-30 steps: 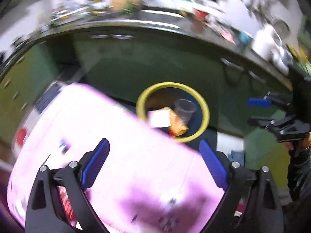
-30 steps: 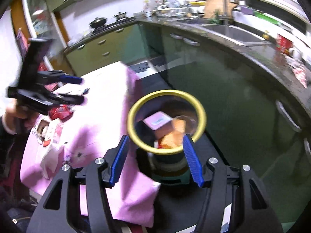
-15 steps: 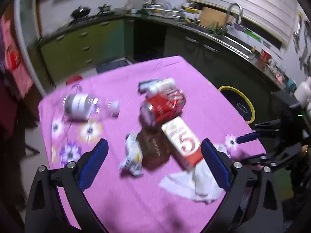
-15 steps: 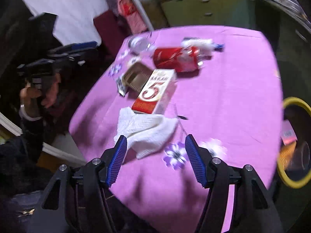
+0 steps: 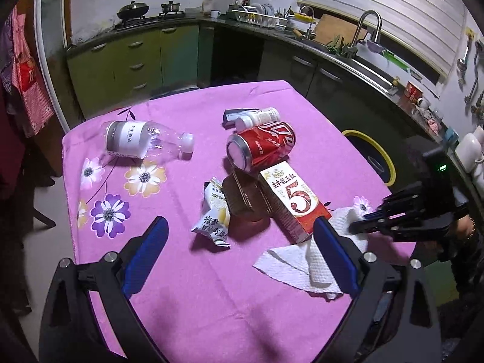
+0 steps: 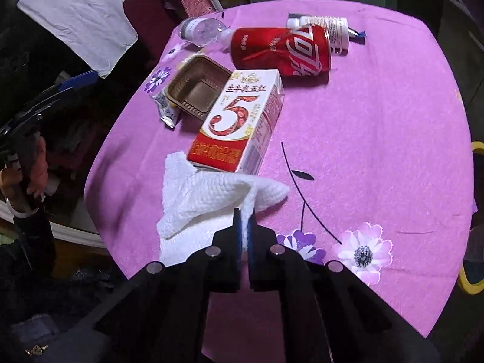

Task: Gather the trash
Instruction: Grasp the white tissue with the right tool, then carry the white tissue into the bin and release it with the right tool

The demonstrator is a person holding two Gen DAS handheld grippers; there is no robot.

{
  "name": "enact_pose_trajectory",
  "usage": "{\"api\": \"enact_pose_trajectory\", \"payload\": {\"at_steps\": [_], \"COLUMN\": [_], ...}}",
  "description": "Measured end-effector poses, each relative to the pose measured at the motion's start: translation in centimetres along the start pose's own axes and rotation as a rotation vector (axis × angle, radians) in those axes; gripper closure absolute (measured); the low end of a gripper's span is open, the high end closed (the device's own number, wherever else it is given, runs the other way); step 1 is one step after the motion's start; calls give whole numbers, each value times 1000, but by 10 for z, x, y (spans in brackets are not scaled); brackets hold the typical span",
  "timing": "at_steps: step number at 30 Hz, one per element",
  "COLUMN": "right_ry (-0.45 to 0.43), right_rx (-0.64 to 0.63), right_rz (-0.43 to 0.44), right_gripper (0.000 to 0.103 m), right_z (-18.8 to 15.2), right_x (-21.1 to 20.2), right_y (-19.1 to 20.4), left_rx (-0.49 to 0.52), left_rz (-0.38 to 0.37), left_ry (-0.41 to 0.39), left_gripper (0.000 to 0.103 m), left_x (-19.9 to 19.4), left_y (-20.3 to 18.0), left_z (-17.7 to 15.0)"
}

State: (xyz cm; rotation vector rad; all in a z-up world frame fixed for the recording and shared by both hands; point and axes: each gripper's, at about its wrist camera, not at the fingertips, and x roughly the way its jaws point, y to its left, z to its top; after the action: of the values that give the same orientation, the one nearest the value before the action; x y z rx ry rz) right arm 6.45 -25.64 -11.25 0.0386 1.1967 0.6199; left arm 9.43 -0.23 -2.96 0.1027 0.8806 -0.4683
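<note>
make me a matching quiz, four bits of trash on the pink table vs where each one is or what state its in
Things:
1. can
2. bottle
3. carton
4. paper towel

States:
A. clear, on its side, apart from the heap
B. pinched in the shut right tool
C. red, dented, lying by a small white bottle
D. big "5" on it, one end over the towel

Pairs: 1-C, 2-A, 3-D, 4-B

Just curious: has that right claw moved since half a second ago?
Yes. The right gripper has dropped toward the table edge, and its jaws have just closed on the paper towel.
</note>
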Motion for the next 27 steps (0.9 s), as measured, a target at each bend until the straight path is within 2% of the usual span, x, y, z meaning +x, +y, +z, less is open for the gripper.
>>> {"api": "enact_pose_trajectory", "payload": {"at_steps": [5,11,14,19,22,27], "right_ry": [-50,-191,-294,-379,-385,-343], "right_rx": [-14,13,51,156,244,347], "right_rz": [31,38,-42,-185,-274,-435], "right_gripper": [99,99,99,99,99,99], "right_z": [-5,-11,-11,-10,-9,-6], "right_x": [-35,-107,-151,-201,-214,-199], "right_y": [7,6,-7,-58,-102,-169], "left_rx": [-8,-8,0,20,36,62], "left_rz": [-5,2,-4,-8,3,14], "left_ry": [-6,-9,-2,3,-1,1], "left_gripper": [11,10,9,9,9,8], "left_x": [-1,0,2,4,2,2], "left_y": [1,2,-1,-7,-12,-21], "left_z": [1,1,0,0,1,4]}}
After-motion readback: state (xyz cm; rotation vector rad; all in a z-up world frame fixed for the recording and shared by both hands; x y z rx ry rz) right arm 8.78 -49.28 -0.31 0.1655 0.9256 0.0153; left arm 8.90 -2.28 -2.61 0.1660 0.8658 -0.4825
